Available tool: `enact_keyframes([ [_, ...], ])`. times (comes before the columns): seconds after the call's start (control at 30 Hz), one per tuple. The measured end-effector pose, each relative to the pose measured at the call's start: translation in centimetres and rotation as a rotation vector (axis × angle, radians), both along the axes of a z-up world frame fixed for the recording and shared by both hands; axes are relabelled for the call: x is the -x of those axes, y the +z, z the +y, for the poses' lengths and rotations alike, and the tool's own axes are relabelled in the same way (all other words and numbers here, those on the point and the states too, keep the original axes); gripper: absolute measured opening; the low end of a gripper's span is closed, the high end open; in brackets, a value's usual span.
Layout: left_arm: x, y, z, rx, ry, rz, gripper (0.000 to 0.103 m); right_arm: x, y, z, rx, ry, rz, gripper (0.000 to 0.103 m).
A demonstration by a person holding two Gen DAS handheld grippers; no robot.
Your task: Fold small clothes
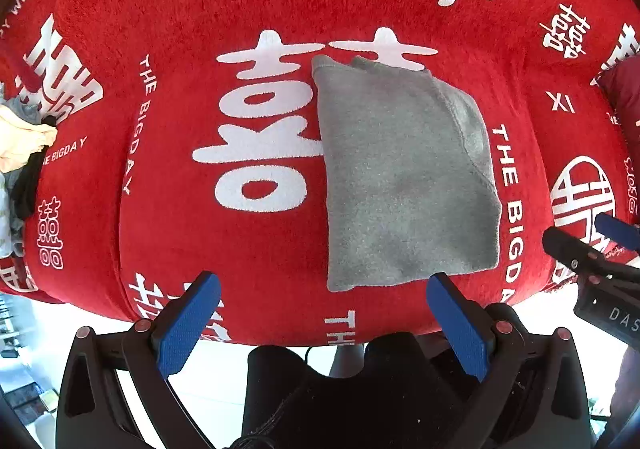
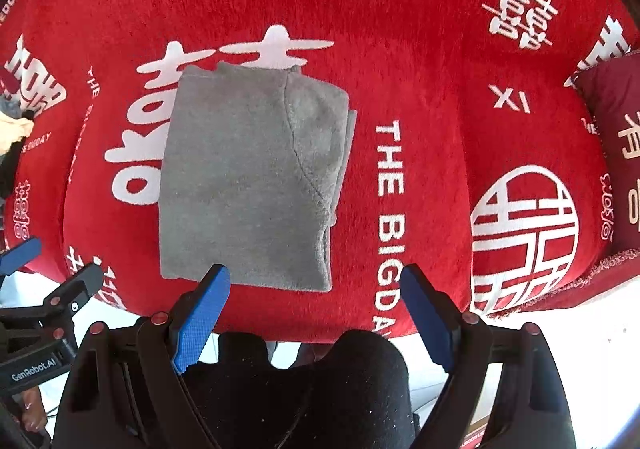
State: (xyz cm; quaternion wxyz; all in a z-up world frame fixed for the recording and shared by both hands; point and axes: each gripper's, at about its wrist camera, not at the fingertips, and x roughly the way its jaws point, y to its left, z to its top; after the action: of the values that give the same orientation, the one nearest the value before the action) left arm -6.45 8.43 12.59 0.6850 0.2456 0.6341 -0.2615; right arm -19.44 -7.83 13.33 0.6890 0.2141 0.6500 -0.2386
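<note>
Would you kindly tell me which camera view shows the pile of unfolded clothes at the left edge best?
The left wrist view: the pile of cream, grey and black unfolded clothes shows several garments on the red printed cover. In the right wrist view only a small slice appears at the frame's edge.

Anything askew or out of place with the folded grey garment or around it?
Mostly tidy. The grey garment lies folded flat on the red cover, though its right edge shows uneven layers peeking out. Unfolded clothes sit heaped at far left.
</note>
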Motion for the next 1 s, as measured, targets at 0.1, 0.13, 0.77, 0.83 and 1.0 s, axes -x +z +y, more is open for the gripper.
enact_keyframes([
  [0.1,0.2,-0.1,0.0,0.004,-0.005,-0.012,0.103,-0.3,0.2,0.0,0.029,0.014,-0.007,0.089],
  [0.13,0.2,-0.2,0.0,0.006,-0.007,-0.014,0.103,-0.4,0.2,0.1,0.037,0.020,-0.006,0.089],
  [0.77,-0.4,-4.2,-0.7,0.030,0.026,-0.041,0.103,-0.7,-3.5,-0.6,0.048,-0.004,-0.011,0.089],
  [0.83,-0.5,-4.6,-0.8,0.033,0.027,-0.040,0.103,-0.7,-3.9,-0.5,0.049,-0.003,-0.007,0.089],
  [1.0,-0.5,-5.8,-1.0,0.044,0.023,-0.035,0.103,-0.8,-5.1,-0.5,0.050,-0.003,-0.003,0.089],
])
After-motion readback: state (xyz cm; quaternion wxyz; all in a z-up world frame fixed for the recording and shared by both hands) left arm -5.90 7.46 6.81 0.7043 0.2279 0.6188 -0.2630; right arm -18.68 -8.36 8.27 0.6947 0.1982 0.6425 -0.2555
